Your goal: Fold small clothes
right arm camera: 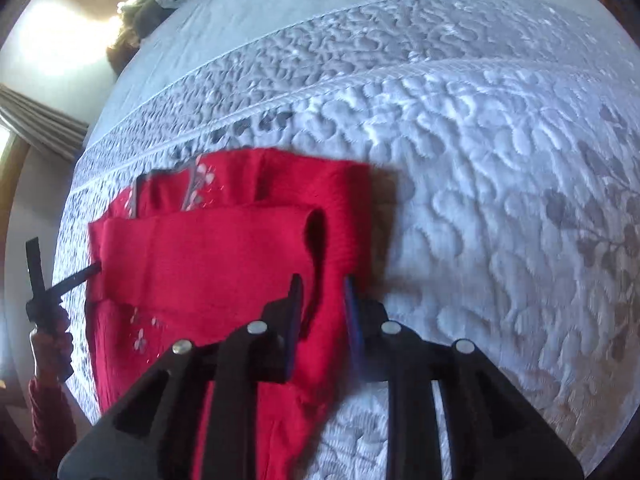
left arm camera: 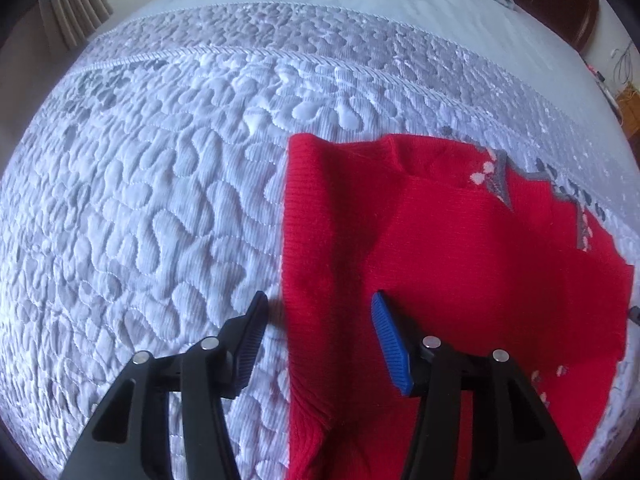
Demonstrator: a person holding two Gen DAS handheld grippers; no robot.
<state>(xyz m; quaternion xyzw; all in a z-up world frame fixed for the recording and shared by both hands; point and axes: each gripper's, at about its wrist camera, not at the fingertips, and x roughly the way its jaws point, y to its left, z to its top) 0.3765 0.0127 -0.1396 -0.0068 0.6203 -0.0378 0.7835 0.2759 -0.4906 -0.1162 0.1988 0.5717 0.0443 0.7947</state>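
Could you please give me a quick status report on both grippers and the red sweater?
Left gripper open, fingers straddling sweater edge. Right gripper narrowly open over opposite edge, nothing pinched. Red sweater partly folded on quilted bedspread. Nothing in the way.

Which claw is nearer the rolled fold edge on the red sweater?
Right. The right claw straddles the rolled fold edge; the left claw sits at the sweater's opposite side edge.

Both hand-held grippers (left arm camera: 318, 302) (right arm camera: 322, 284) point steeply down, jaws parted.
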